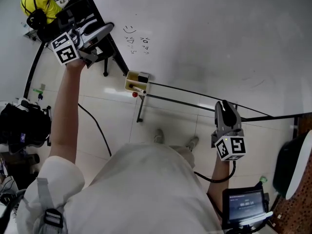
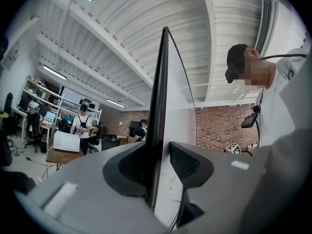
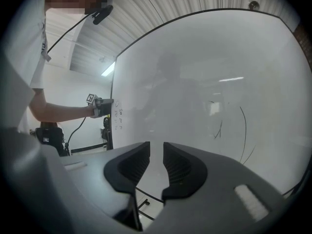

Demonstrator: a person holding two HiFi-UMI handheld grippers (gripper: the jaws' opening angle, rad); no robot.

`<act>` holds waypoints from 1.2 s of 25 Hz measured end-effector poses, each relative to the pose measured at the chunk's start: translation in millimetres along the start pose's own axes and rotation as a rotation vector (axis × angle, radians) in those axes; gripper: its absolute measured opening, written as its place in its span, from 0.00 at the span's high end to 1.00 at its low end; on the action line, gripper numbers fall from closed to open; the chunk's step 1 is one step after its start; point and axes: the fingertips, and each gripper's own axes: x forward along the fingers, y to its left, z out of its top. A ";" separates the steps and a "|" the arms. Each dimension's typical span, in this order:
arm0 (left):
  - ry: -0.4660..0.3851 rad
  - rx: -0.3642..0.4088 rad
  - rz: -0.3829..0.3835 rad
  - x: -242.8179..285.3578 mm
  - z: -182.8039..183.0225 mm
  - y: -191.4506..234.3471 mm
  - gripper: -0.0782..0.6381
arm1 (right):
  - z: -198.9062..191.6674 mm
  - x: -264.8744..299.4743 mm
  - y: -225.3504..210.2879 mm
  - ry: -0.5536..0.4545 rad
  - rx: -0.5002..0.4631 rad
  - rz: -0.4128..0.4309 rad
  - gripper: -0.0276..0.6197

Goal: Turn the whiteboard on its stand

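The whiteboard (image 1: pixel 219 33) fills the upper right of the head view, with small marks (image 1: pixel 137 39) near its left side. My left gripper (image 1: pixel 103 33) reaches to the board's left edge. In the left gripper view its jaws (image 2: pixel 158 152) straddle the black frame edge (image 2: pixel 159 96). The left pad lies by the frame, and a thin gap shows before the right pad (image 2: pixel 183 162). My right gripper (image 1: pixel 225 107) points at the board's lower rail. Its jaws (image 3: pixel 156 152) stand slightly apart with nothing between them, facing the white surface (image 3: pixel 204 82).
A yellow holder (image 1: pixel 136 82) with a red item hangs below the board by a stand leg (image 1: pixel 140 108). A cable (image 1: pixel 95 123) crosses the tiled floor. Black bags (image 1: pixel 22 126) lie at left, a person in yellow (image 1: pixel 39 1) beyond. A small screen (image 1: pixel 246 204) sits at lower right.
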 end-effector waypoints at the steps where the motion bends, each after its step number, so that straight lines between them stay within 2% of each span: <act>1: 0.003 0.001 0.004 0.1 0.5 0.0 0.66 | 0.5 -1.1 -3.9 -0.002 0.000 0.003 0.84; 14: 0.000 -0.016 0.105 0.0 -1.0 5.1 0.63 | -10.7 -12.4 -63.5 0.003 0.031 0.030 0.84; 21: -0.045 -0.011 0.162 -1.8 0.8 5.0 0.62 | -13.5 -16.9 -98.5 -0.001 0.040 0.049 0.84; 30: -0.087 0.002 0.285 -5.5 1.1 7.1 0.59 | -14.7 -18.1 -134.1 -0.004 0.042 0.081 0.84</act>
